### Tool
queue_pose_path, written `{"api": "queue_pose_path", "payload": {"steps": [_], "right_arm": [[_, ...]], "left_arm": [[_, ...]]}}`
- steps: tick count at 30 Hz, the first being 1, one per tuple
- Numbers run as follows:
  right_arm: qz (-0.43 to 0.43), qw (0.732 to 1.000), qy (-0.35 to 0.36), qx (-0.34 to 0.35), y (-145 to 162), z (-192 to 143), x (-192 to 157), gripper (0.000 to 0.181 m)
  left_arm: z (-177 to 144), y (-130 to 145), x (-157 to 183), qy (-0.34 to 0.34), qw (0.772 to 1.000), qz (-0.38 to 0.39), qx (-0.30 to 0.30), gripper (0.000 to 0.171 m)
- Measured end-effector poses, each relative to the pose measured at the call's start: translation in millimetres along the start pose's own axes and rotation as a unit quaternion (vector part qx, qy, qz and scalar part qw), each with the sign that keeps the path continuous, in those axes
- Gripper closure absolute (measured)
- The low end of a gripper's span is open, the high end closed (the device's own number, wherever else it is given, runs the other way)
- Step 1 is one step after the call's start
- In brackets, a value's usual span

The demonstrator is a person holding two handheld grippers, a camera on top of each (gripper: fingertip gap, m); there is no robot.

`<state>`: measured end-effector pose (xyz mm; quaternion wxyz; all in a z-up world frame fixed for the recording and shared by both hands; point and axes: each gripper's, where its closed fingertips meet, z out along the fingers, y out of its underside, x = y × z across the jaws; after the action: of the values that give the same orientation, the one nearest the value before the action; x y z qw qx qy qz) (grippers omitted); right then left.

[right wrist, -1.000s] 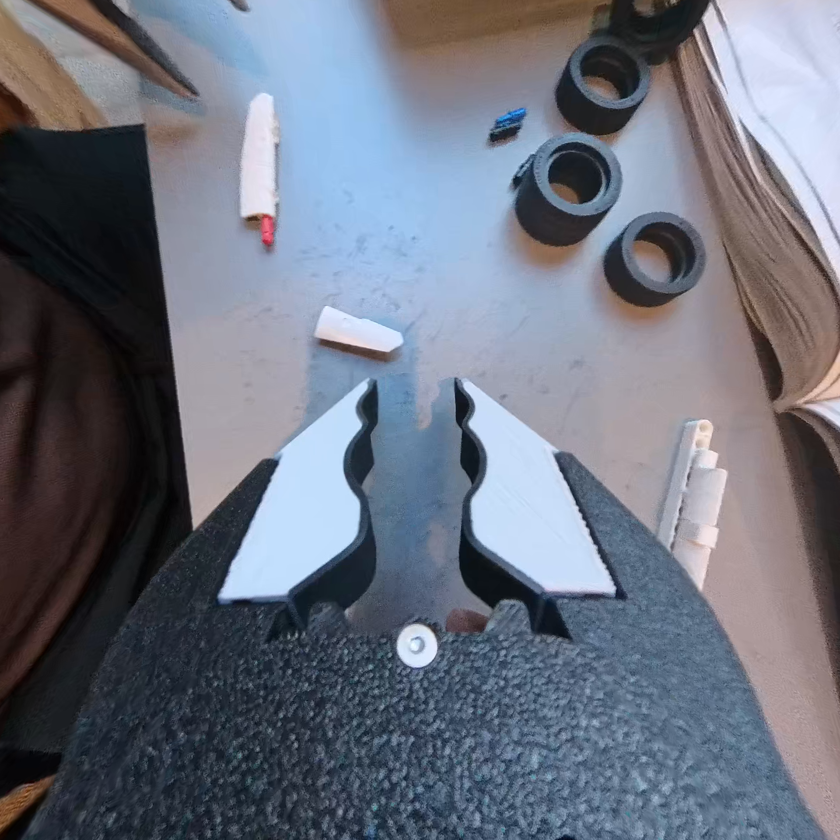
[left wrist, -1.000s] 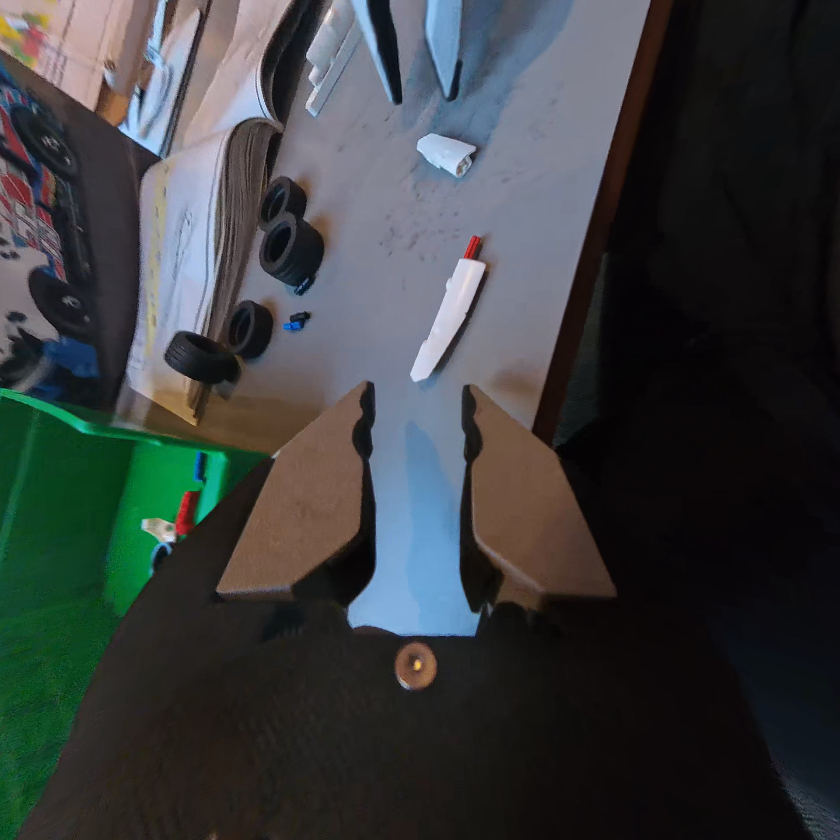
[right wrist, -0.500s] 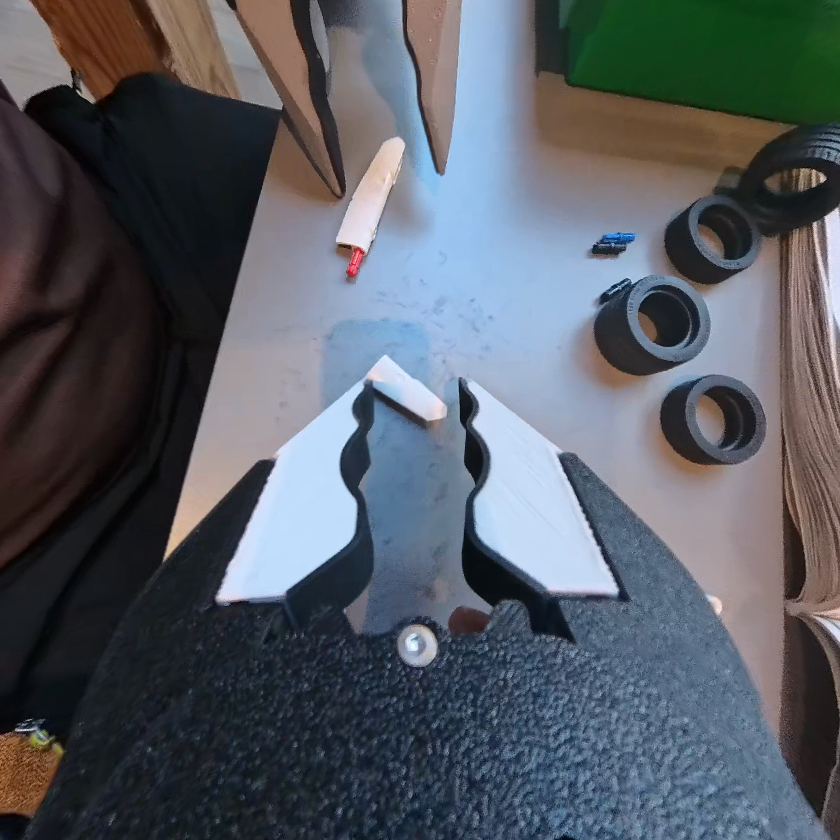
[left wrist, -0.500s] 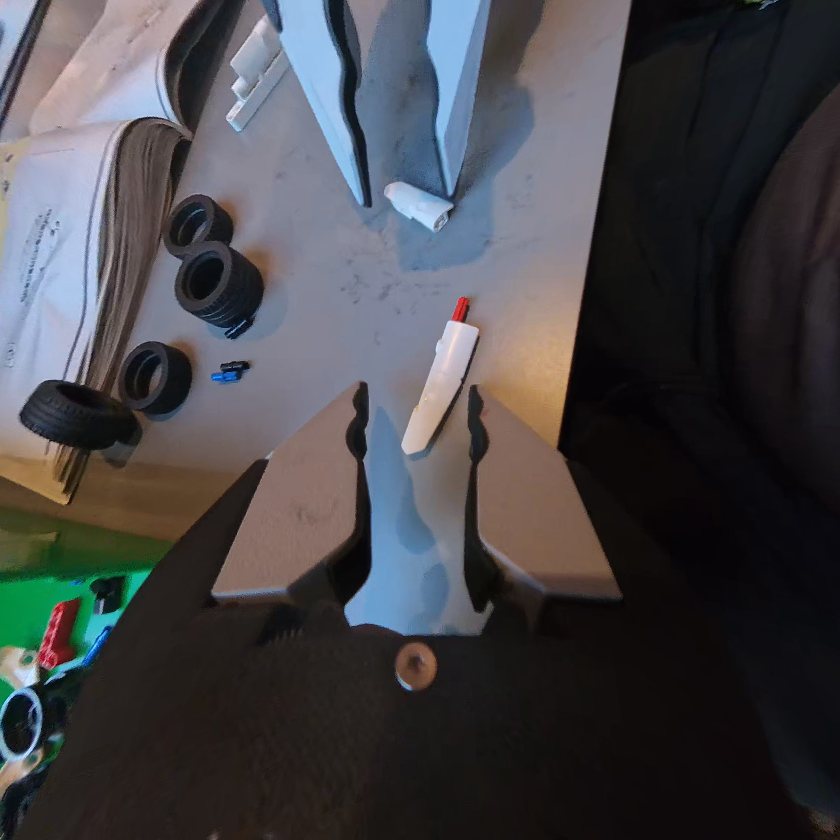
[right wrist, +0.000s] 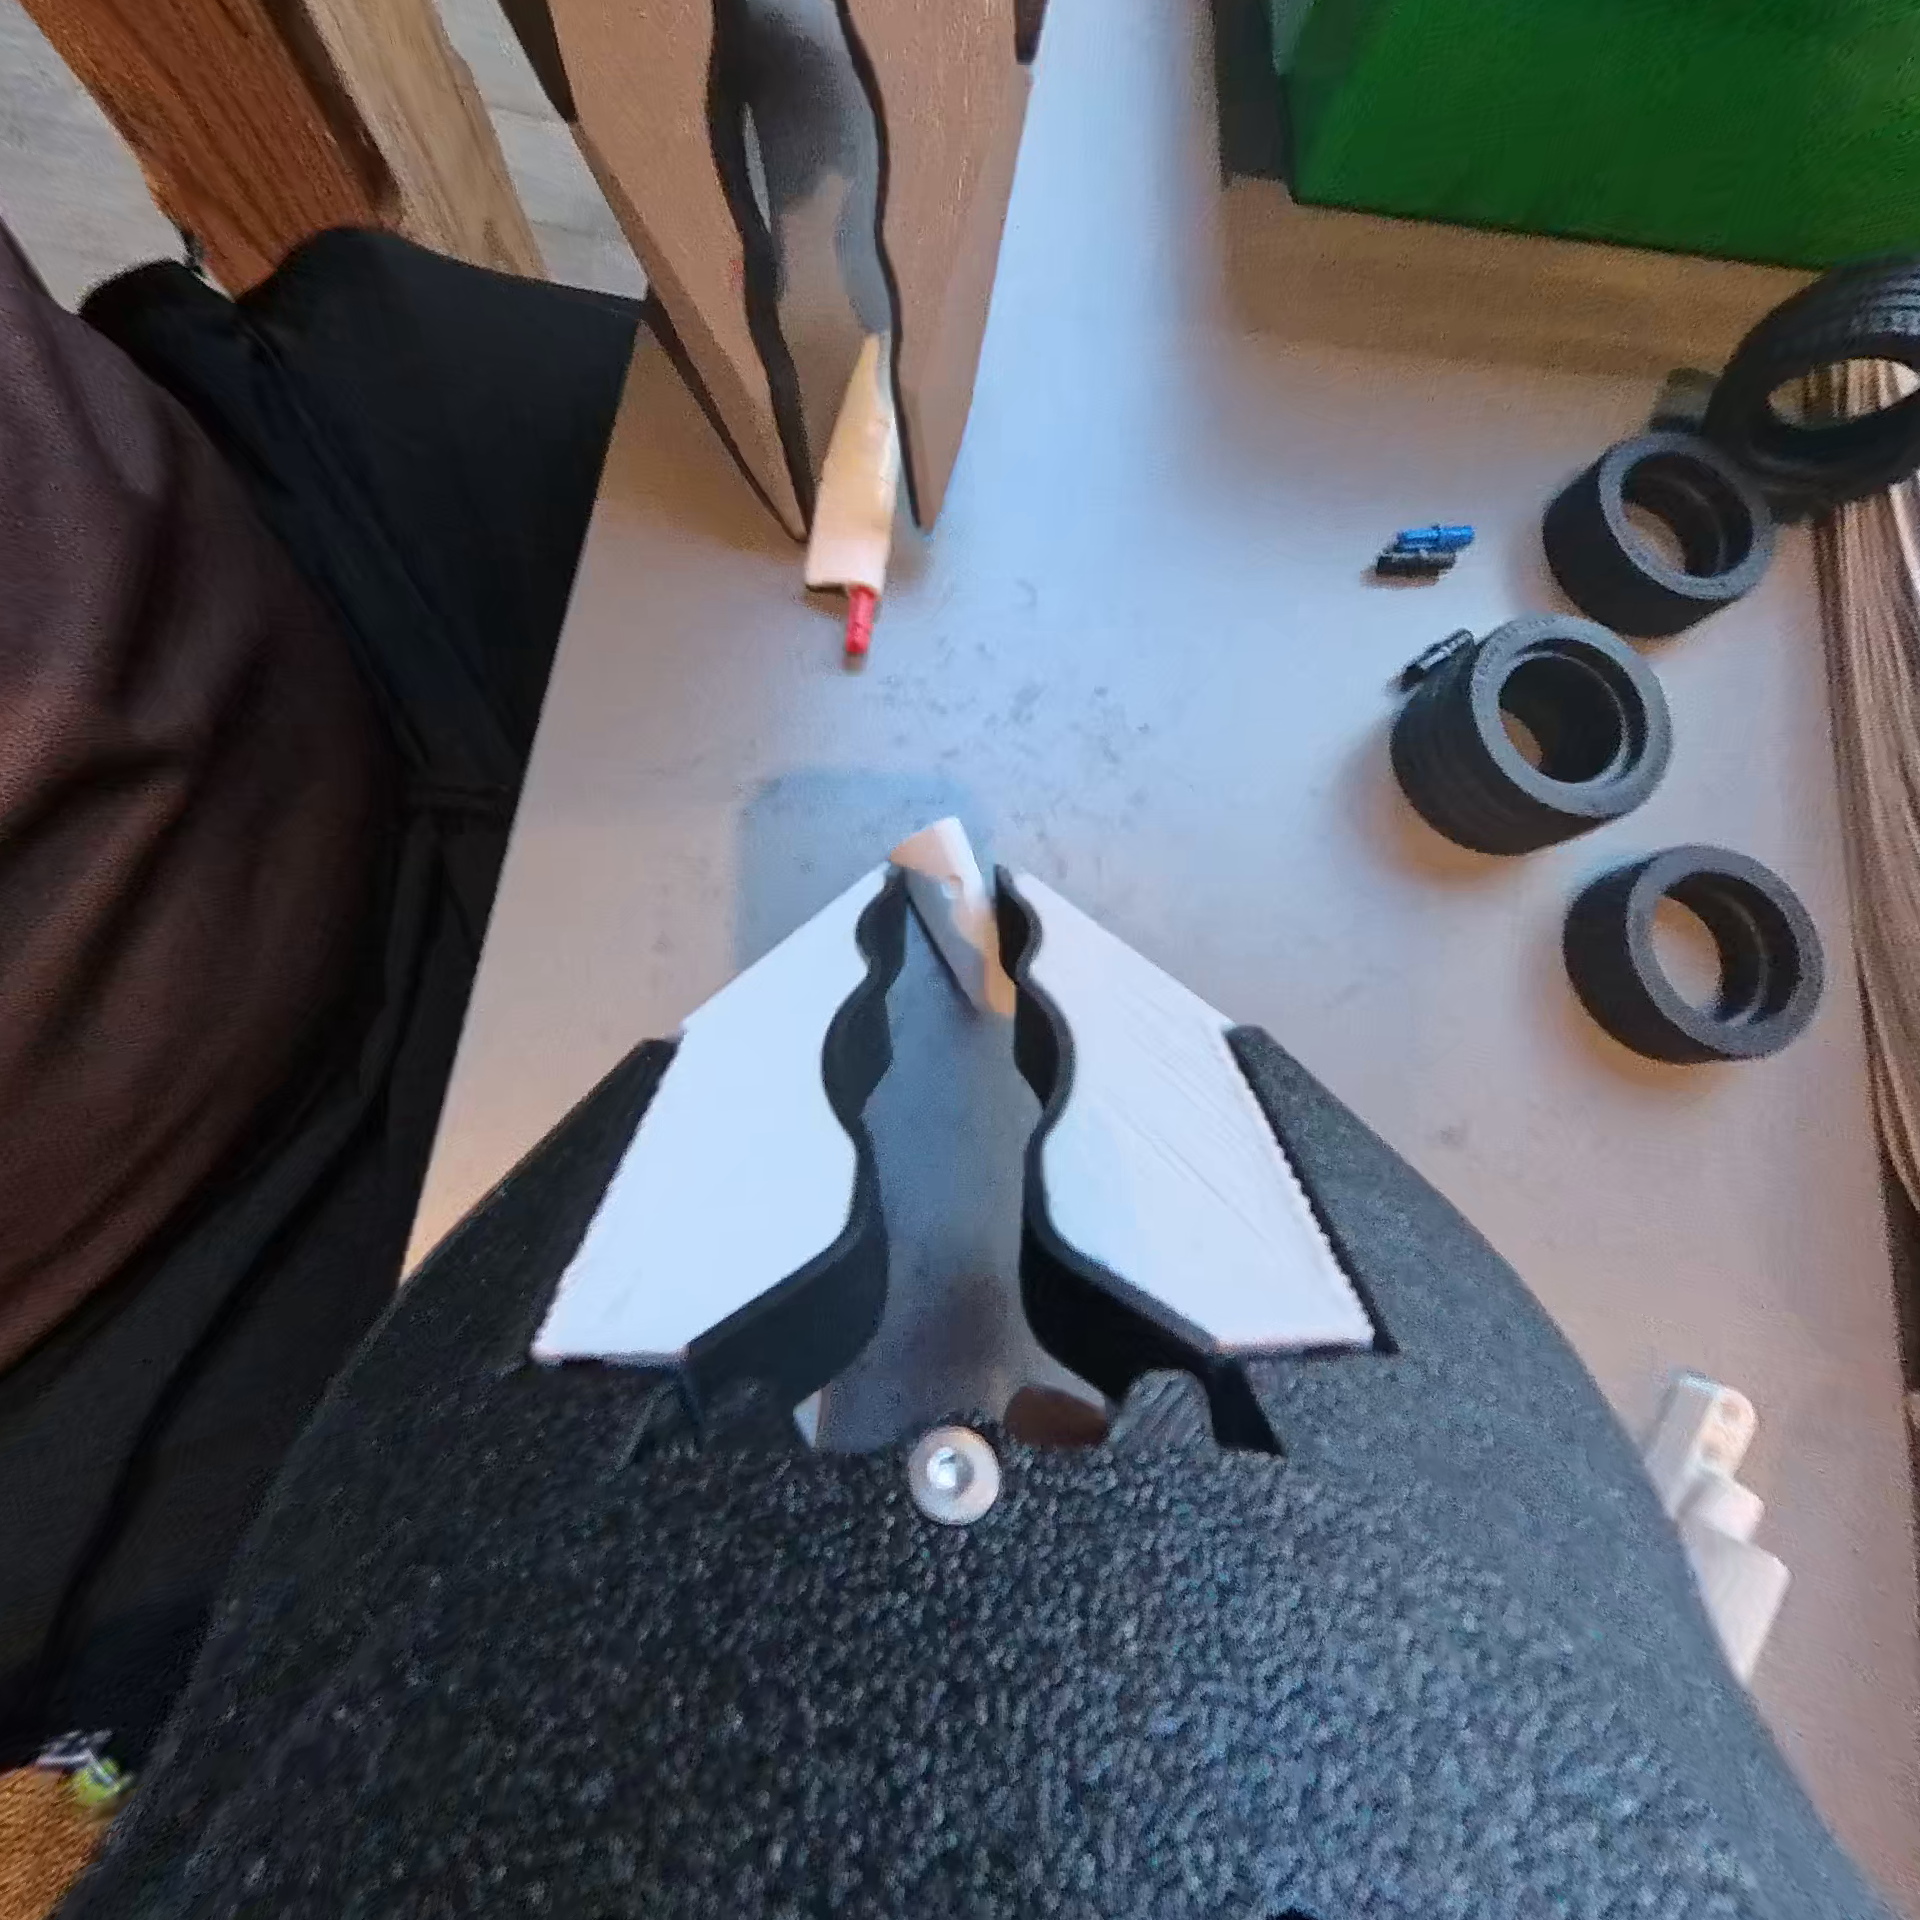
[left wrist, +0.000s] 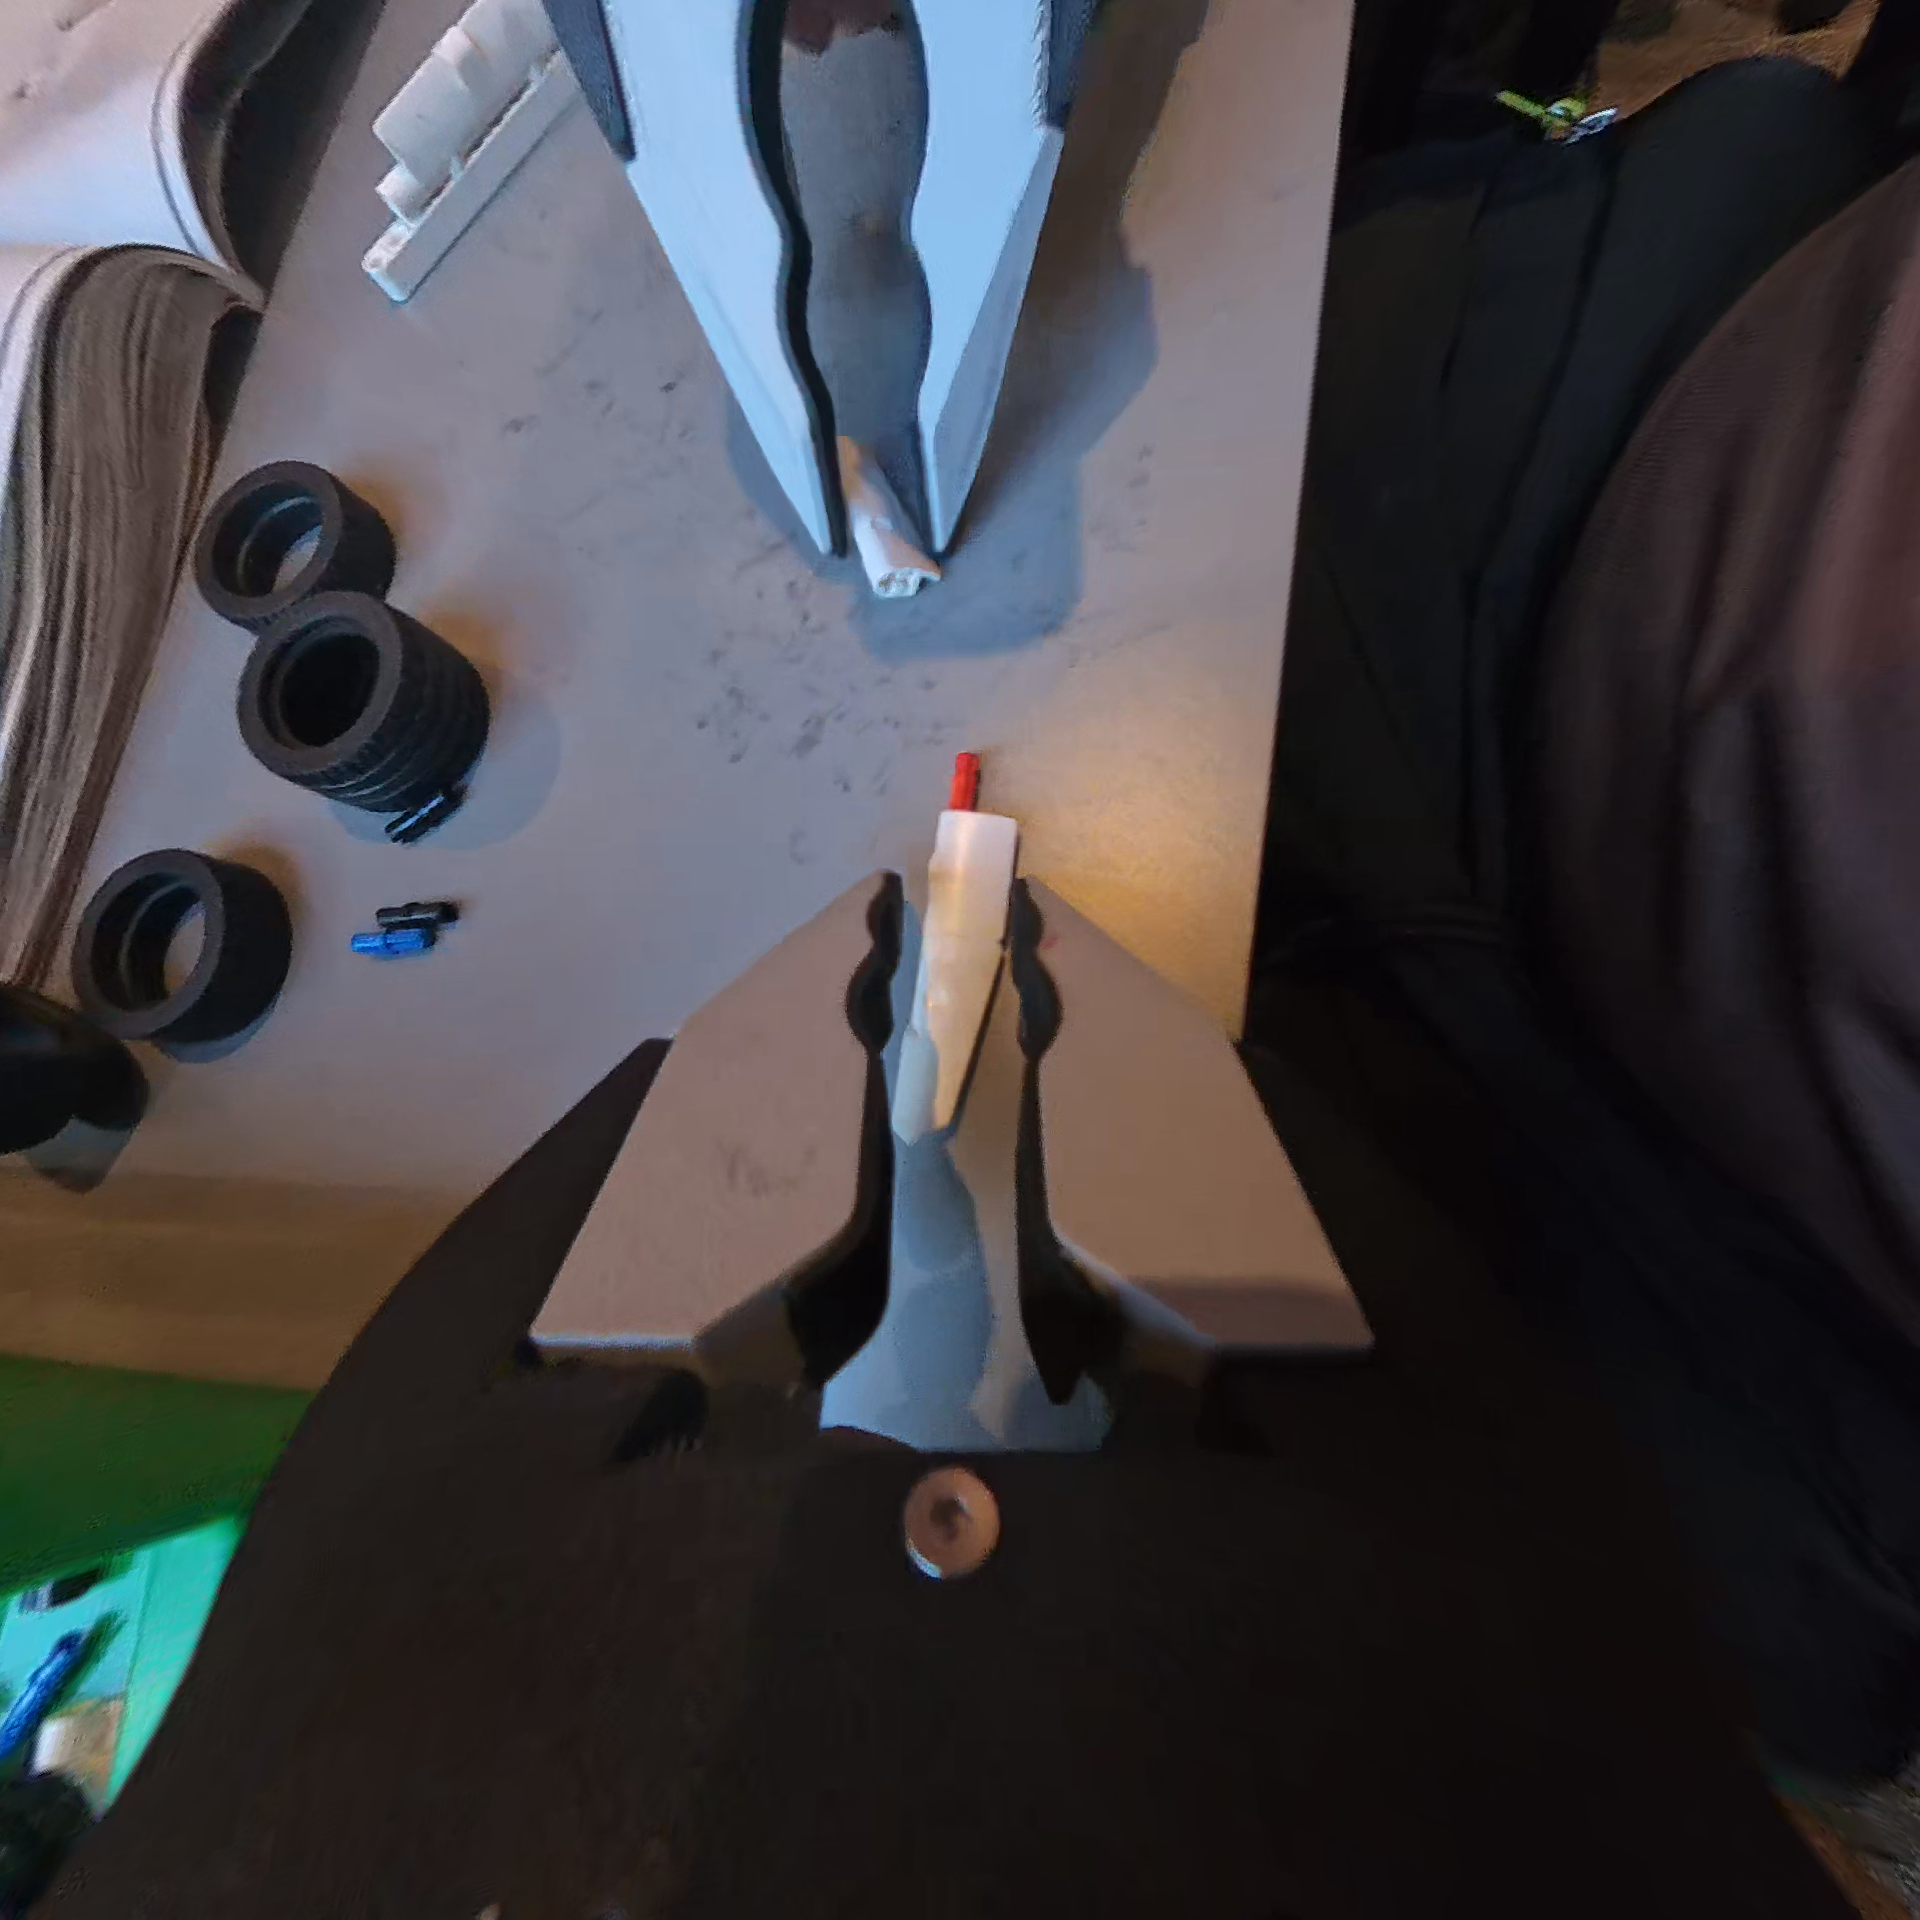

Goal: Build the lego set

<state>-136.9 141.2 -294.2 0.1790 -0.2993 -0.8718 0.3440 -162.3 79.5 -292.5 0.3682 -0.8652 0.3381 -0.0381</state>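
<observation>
Left gripper (left wrist: 951, 914) narrowed around long white panel with red pin (left wrist: 961, 966), lying near table edge (left wrist: 1273, 727). Right gripper (right wrist: 945, 883) narrowed around short white wedge piece (right wrist: 951, 914) — skewed between tips. Firm contact unclear for both. Likely risk: wedge twisting free; panel nudged off edge.

Two wrist cameras sit close above a grey table (left wrist: 644, 623), each looking steeply down along its own fingers. They face each other. The left view looks from the green bin's (right wrist: 1579, 114) end, with the right gripper (left wrist: 885, 545) opposite. The right view looks back at the left gripper (right wrist: 862, 525). Both share the tabletop between them and the black tyres (left wrist: 358, 707) at its side.
</observation>
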Motion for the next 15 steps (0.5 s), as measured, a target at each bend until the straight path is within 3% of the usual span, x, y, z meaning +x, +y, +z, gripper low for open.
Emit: {"api": "queue_pose_path", "payload": {"steps": [6,10,15], "right_arm": [[0.066,0.998,-0.018,0.006,-8.4,7.2,-12.4,0.165],[0.095,0.995,-0.002,0.006,-13.1,11.6,-14.3,0.166],[0.141,0.99,-0.017,0.012,-11.6,10.5,-12.1,0.166]], "left_arm": [[2.5,-1.4,1.6,0.025,0.999,-0.042,0.007,0.159],[9.0,-8.3,-0.4,0.0,0.998,-0.061,0.028,0.159],[13.0,-13.3,-4.8,-0.055,0.998,-0.025,0.023,0.159]]}}
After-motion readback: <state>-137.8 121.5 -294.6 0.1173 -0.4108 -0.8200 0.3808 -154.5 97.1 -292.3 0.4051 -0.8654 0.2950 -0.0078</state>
